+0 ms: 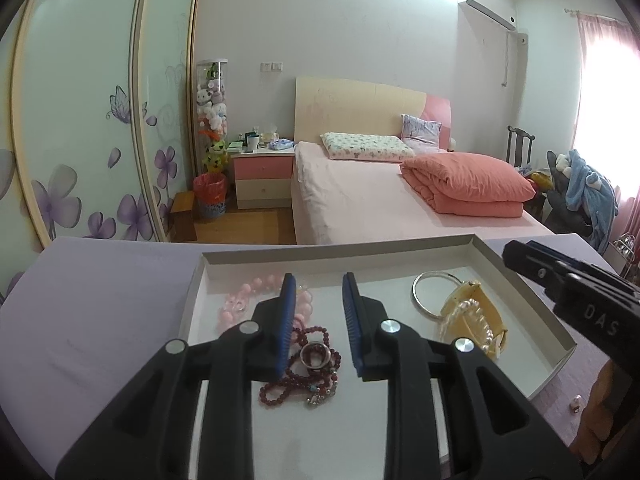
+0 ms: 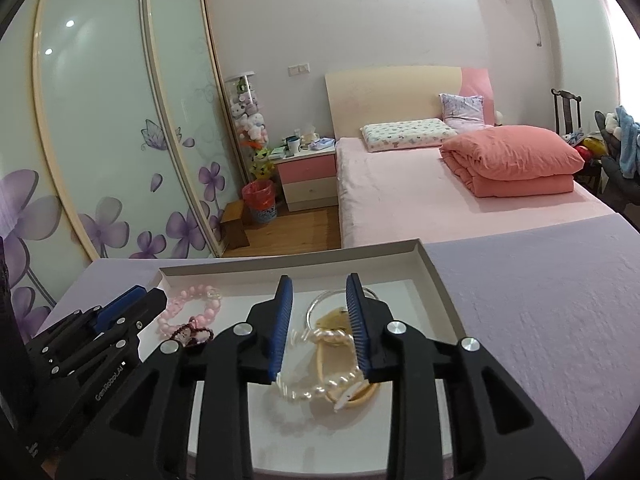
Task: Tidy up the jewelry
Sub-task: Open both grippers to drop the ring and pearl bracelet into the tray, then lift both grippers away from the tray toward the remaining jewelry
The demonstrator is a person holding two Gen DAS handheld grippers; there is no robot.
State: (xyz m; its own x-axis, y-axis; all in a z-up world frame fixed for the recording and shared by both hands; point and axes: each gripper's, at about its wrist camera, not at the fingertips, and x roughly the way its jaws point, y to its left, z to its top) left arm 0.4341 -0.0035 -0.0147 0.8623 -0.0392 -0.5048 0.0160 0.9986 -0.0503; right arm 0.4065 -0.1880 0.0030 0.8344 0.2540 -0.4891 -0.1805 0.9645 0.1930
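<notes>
The left gripper [image 1: 319, 322], a black plastic two-finger tool with ribbed blue pads [image 1: 287, 320], points forward and slightly downward, its jaws parted with a clear gap between them and pressing on nothing. The right gripper [image 2: 319, 326], of the same black and blue build, sits just beside it at the same downward tilt, jaws likewise parted. Each shows at the edge of the other's view.

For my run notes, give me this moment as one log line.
left tool: open over dark red beads | right tool: open over pearl bracelet | both in tray
</notes>
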